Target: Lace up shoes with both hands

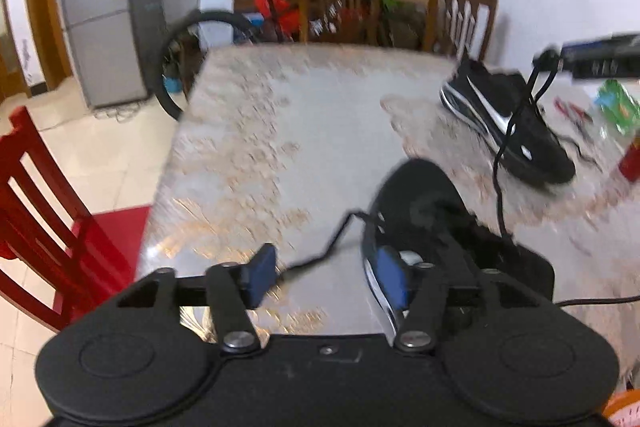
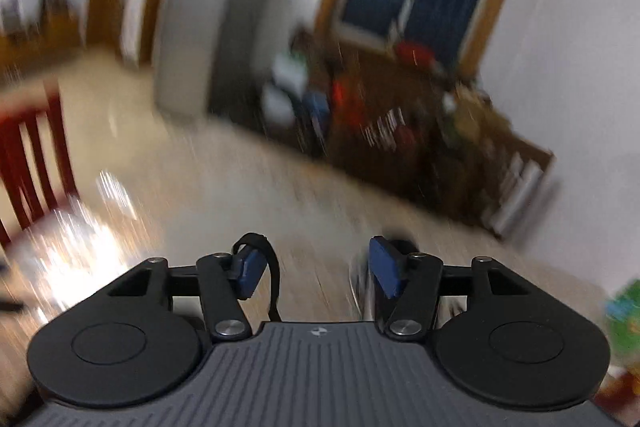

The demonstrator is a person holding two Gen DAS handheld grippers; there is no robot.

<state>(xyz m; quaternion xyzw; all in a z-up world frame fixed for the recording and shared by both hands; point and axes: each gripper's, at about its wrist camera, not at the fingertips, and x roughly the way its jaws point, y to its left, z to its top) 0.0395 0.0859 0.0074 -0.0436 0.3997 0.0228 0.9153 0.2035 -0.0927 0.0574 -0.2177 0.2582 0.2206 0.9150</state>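
A black shoe (image 1: 420, 195) lies on the table right under my left gripper (image 1: 328, 277), whose blue pads stand apart with nothing pressed between them. Its black lace (image 1: 316, 259) trails left to the left pad. A second black shoe with a white swoosh (image 1: 508, 123) lies farther right. Another lace strand (image 1: 500, 167) rises to my right gripper (image 1: 560, 59) at the upper right. In the blurred right wrist view the right gripper (image 2: 316, 267) is open, and a lace loop (image 2: 272, 267) hangs over its left finger.
The marbled tabletop (image 1: 280, 147) stretches ahead. A red chair (image 1: 36, 195) stands at its left and wooden chairs (image 1: 460, 15) at its far edge. A green packet (image 1: 618, 107) and a red item (image 1: 632, 163) lie at the right. A fridge (image 1: 104, 7) stands beyond.
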